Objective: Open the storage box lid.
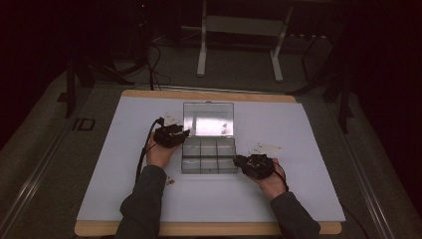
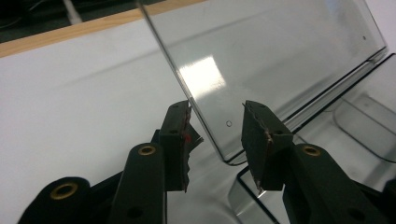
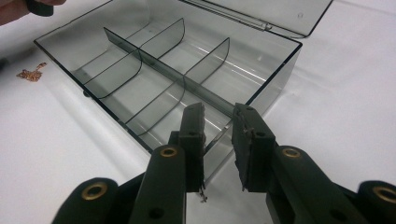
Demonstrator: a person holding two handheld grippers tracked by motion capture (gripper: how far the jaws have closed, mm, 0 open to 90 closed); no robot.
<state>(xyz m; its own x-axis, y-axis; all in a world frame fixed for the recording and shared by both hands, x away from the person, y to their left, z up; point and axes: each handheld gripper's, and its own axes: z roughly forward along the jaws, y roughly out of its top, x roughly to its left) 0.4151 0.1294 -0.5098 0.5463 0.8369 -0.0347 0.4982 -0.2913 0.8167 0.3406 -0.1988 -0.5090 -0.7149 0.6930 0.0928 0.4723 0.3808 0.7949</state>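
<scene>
Right tongs [image 3: 218, 140] pinch the smoky compartment box's [image 3: 154, 70] wall; left tongs [image 2: 215, 135] spread.

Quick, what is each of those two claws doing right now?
Left gripper: open, jaws either side of the raised clear lid, not pressing it.
Right gripper: jaws astride the box corner; grip cannot be told.

A see-through plastic box [image 1: 209, 157] sits on the white counter [image 1: 298, 129]. Its lid [image 1: 208, 119] stands open, and its little compartments are empty.

organizer box [image 1: 209, 157] mid-table [image 1: 308, 129], tongs either side
</scene>
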